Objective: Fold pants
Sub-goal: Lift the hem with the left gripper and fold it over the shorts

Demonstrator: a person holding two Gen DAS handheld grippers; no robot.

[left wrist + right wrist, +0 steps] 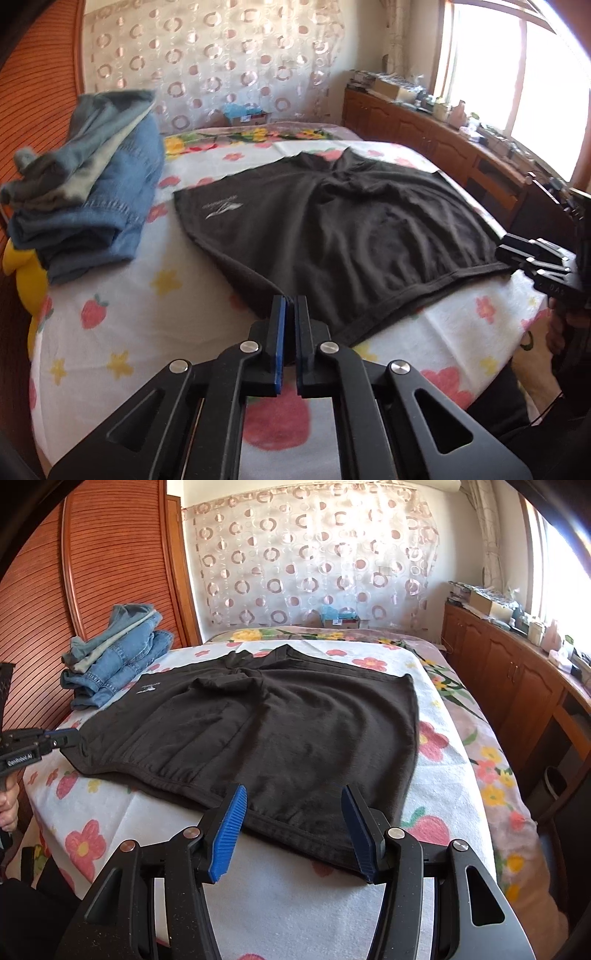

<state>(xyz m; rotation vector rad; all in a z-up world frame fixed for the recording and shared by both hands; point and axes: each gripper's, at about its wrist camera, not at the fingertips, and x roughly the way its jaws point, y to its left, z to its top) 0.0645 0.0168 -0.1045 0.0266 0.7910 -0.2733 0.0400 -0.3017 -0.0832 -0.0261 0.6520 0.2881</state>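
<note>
The bed (295,904), under a strawberry-and-flower sheet (96,812), carries dark pants (280,731) spread flat just ahead of the right gripper (295,830), and folded jeans (118,664) far ahead to its left.

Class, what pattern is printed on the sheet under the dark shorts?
Strawberries and small flowers on white: the sheet shows best in the right wrist view.

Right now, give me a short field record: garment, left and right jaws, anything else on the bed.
garment: dark brown fleece pants, spread flat on the floral bedsheet
left gripper: jaws shut, pinching the pants' near left corner
right gripper: jaws open, straddling the near hem, not pressing it
other: stack of folded blue denim jeans, far left of the bed
fold state: not yet folded
</note>
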